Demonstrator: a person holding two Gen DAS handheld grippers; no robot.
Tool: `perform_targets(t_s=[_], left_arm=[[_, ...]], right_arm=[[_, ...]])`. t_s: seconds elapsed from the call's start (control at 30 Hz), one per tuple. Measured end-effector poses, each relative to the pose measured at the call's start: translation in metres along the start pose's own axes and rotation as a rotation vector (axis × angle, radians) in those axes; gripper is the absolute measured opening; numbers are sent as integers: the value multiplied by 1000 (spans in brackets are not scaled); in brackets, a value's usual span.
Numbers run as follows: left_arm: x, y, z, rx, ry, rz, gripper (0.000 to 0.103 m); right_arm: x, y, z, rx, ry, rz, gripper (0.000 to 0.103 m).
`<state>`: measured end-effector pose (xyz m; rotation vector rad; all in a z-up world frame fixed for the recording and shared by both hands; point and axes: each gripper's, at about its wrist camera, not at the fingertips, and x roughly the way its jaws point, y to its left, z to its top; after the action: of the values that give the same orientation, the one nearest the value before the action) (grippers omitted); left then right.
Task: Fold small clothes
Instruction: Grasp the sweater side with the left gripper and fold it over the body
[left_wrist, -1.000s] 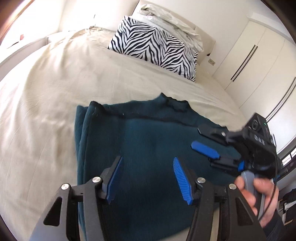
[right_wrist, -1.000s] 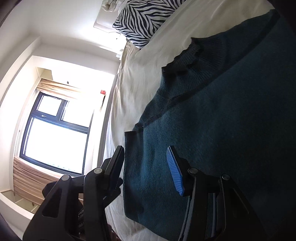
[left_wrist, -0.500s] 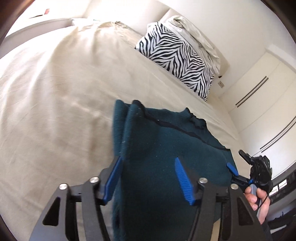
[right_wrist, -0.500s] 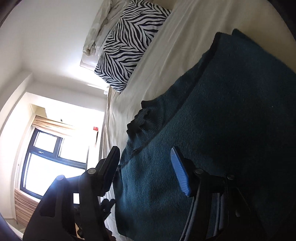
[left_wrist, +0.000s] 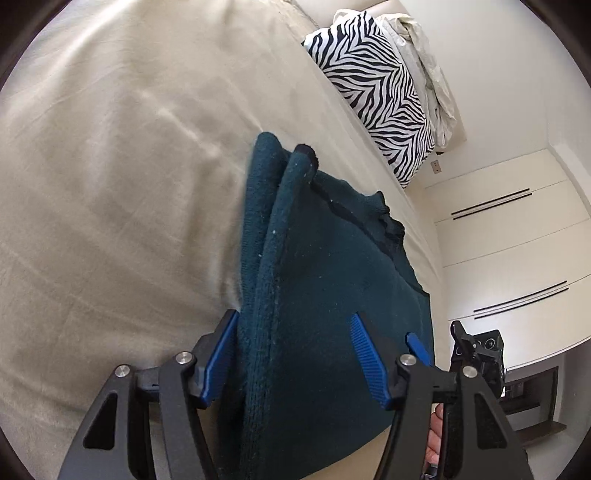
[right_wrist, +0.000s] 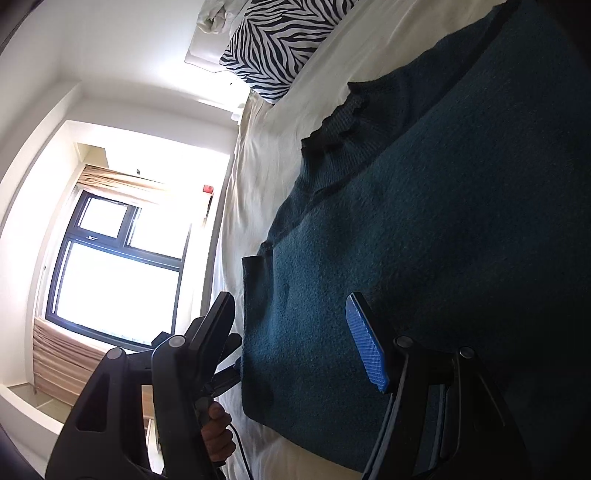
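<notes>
Side fold in hand: left claw (left_wrist: 295, 356) and right claw (right_wrist: 295, 343), both spread, straddle teal sweater (left_wrist: 332, 295) edges; next, clamp.

My left gripper (left_wrist: 295, 354) straddles the thick folded edge of the teal sweater (left_wrist: 332, 295), and that fold hides whatever the blue pads (left_wrist: 365, 354) touch underneath. The sweater's lower hem runs off the frame bottom. From the right gripper (right_wrist: 295, 339), its far side is cut by the right edge. The hand (right_wrist: 216, 432) beyond is mostly hidden; it seems to grip a handle.
</notes>
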<state>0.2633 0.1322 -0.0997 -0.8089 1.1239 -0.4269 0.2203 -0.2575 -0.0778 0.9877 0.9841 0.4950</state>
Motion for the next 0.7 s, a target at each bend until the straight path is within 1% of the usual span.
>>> perform_targets(t_s=[0.07,0.13,0.23,0.27,0.3,0.33,0.37,0.4,0.43,0.5,0.6,0.7], left_arm=[[4,-5,-2,12,22,8,60],[6,-6,-10,12,54,-5,59],[6,-6,-21,7,64,-17,54],[5,-4,-22,2,59,-15,48],[4,0,-21,-18,57,-13,37],[5,5,-20,-46,66,-26,29],[6,11,-17,-70,78,-43,22],[7,15,-16,-93,86,-62,20],[7,17,-15,-106,89,-72,19],[5,16,-15,-99,84,-68,18],[3,9,-13,-100,72,-75,17],[-2,-3,-9,-94,54,-93,16]], right_arm=[[4,4,1,-2,11,8,63],[8,5,3,-4,18,12,63],[8,5,4,1,27,19,63],[9,4,4,2,30,21,63],[10,4,4,1,34,20,63],[11,4,5,0,39,17,63],[12,3,6,0,44,14,63],[13,3,6,1,47,12,63],[14,1,7,2,50,11,63],[16,-2,10,9,57,12,63],[19,-12,12,39,73,9,61],[19,-14,13,36,79,20,61]])
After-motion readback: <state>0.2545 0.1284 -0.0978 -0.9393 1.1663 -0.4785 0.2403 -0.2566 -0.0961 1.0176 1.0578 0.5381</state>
